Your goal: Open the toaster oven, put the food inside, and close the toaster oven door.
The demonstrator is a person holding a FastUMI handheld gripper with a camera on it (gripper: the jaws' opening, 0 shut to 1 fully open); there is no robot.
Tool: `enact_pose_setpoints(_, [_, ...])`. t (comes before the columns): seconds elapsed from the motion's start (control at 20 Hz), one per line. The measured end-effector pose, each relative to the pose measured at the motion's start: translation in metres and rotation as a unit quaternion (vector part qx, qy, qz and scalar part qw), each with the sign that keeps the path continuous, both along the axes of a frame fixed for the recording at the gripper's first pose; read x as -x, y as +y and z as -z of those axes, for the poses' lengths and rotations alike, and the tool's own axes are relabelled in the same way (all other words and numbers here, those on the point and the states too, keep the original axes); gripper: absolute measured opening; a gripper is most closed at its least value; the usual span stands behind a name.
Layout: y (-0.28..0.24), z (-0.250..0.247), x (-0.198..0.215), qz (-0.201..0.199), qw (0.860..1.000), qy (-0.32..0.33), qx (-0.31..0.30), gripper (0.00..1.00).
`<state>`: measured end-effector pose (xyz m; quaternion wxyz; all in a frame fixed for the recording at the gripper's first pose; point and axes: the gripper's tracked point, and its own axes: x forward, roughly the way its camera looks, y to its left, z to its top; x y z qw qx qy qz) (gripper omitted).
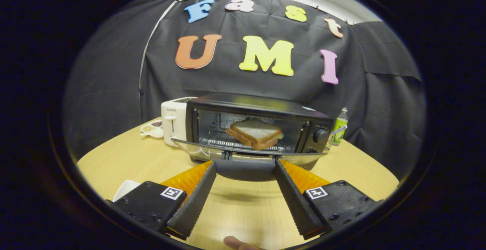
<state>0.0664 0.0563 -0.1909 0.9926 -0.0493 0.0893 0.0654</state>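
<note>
White toaster (174, 122) beyond the claw's left finger, off-task. Toaster oven (258, 128) straight ahead, door (246, 155) dropped open, its handle (245, 168) lying between the fingertips. Claw (245, 166) spread apart, pressing on nothing. Sandwich (255, 133) already on the rack inside. Green bottle (340, 126) beyond the right finger. Judged: opening and loading done; door closing remains.

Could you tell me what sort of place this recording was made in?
Probably a staged kitchen booth: a toaster oven holding a sandwich on a wooden table, black cloth wall behind. The gripper has its jaws open at the lowered door's handle.
</note>
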Motion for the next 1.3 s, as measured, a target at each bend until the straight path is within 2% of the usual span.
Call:
enact_pose_setpoints(0.15, [-0.009,-0.016,-0.017,0.005,1.0,-0.003,-0.026,1.0])
enact_pose_setpoints(0.3, [-0.025,-0.043,-0.013,0.017,0.999,-0.021,-0.04,1.0])
enact_pose_setpoints(0.7, [-0.054,-0.15,0.068,0.018,0.995,-0.071,-0.062,1.0])
enact_pose_setpoints(0.85, [-0.075,-0.194,0.101,0.038,0.992,-0.098,-0.065,1.0])
enact_pose_setpoints(1.15, [-0.097,-0.25,0.158,0.048,0.986,-0.146,-0.065,1.0])
enact_pose_setpoints(1.3, [-0.097,-0.266,0.181,0.031,0.984,-0.165,-0.063,1.0])
